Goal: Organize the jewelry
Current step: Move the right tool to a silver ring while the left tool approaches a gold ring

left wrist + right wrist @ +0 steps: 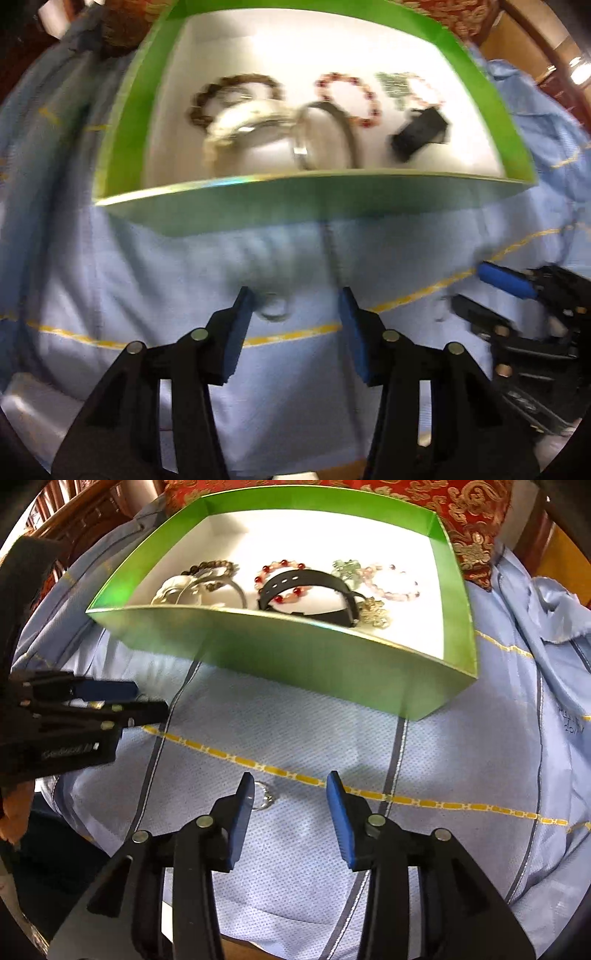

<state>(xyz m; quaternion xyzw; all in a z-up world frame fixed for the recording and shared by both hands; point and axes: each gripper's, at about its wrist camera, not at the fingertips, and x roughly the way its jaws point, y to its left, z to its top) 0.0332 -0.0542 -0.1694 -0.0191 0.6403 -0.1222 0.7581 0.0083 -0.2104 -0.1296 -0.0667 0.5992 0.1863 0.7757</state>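
One small silver ring (264, 795) lies on the blue cloth (295, 731) outside the green box (295, 653), just beside the left finger of the right gripper (291, 794), which is spread wide with nothing between its pads. The left gripper (295, 306) is likewise released and empty, hovering over the same cloth with what looks like the same ring (274, 307) near its left pad, though that view is blurred. Inside the box already rest a brown bead bracelet (214, 568), a red bead bracelet (280, 579), a black watch strap (314, 590), a pale pink bracelet (391, 581) and a gold ornament (375, 613). The ring is probably very light, hard and smooth, so it may skate or flip away if pinched unevenly; lying flat on soft fabric, it likely calls for pads closing across its outer edge, pressing slightly into the cloth to catch under the rim.
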